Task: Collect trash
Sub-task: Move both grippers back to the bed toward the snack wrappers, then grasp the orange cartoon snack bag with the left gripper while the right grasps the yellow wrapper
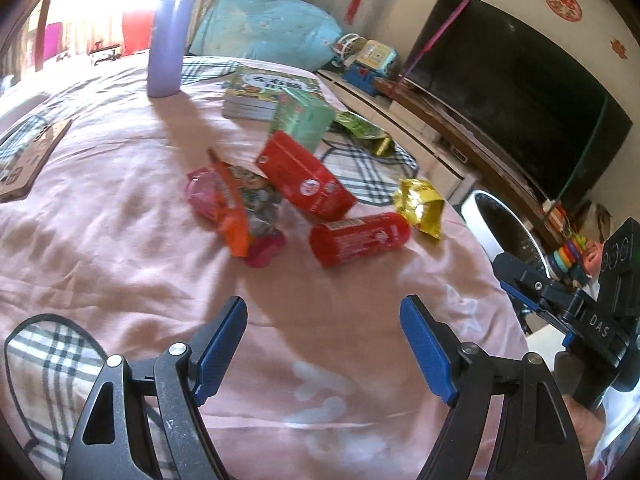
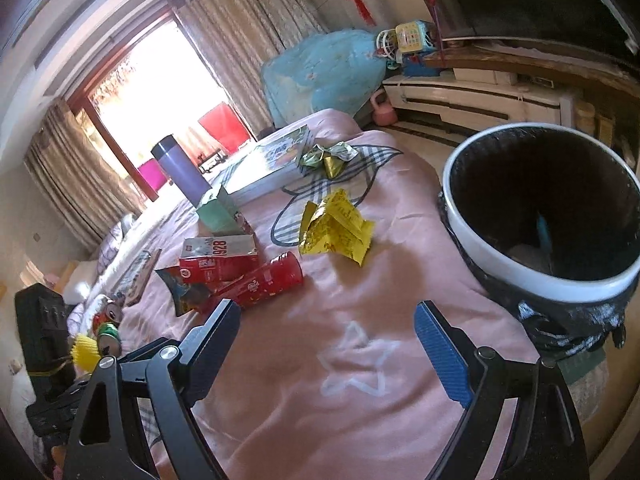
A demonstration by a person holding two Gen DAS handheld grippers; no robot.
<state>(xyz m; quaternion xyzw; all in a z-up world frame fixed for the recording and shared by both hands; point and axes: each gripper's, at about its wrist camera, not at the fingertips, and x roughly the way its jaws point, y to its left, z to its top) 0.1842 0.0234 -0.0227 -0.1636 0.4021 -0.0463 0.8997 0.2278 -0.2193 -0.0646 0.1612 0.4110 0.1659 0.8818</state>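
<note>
Trash lies on a pink bedspread [image 1: 120, 208]. A red can [image 1: 360, 238] [image 2: 266, 280] rests on its side, a red carton [image 1: 306, 178] [image 2: 218, 258] behind it. Snack wrappers [image 1: 236, 204] lie to the left, a gold wrapper [image 1: 420, 206] [image 2: 336, 228] to the right, a green carton [image 1: 304, 118] [image 2: 218, 210] and a green-gold wrapper [image 1: 366, 132] [image 2: 328, 156] further back. My left gripper [image 1: 322, 348] hovers open, short of the can. My right gripper [image 2: 328, 340] is open over bare bedspread, with a white-rimmed bin [image 2: 496, 258] lined in black to its right.
A purple bottle [image 1: 168, 40] [image 2: 182, 172] stands at the back beside a book [image 1: 264, 90] [image 2: 266, 164]. A TV [image 1: 516, 92] and low cabinet [image 2: 472, 96] run along the right wall. A blue bundle [image 1: 264, 28] sits past the bed. The bin [image 1: 500, 224] stands off the bed's edge.
</note>
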